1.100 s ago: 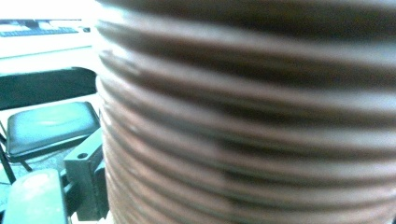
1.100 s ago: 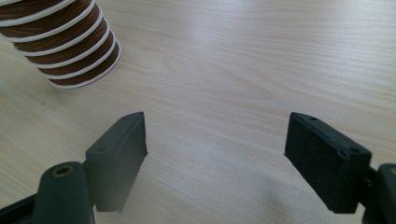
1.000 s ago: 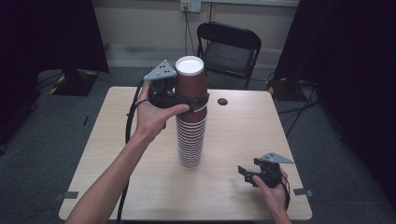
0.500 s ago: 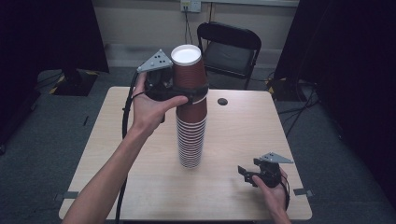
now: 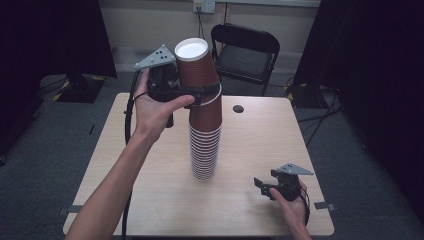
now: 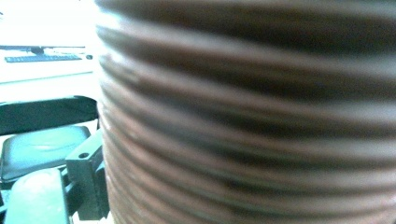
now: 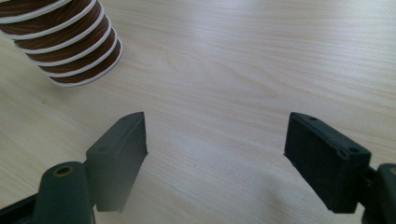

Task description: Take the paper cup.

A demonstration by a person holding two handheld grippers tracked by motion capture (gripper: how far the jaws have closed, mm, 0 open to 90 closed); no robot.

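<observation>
Left fingers (image 5: 202, 92) pinching top cup (image 5: 197, 67), tilted above stack (image 5: 205, 145) mid-surface (image 5: 260, 135). Right fingers (image 7: 215, 154) spread, idle. Risk: tilt drags 2nd cup, topples stack.

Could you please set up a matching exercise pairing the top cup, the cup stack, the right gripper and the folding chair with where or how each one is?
Things:
1. top cup
2. cup stack
3. right gripper
4. folding chair

States:
A. stands behind the far edge of the table
B. tilted, clamped by the left gripper
C. low over the near right corner, jaws apart, holding nothing
D. stands upside down mid-table

Pairs: 1-B, 2-D, 3-C, 4-A
</observation>
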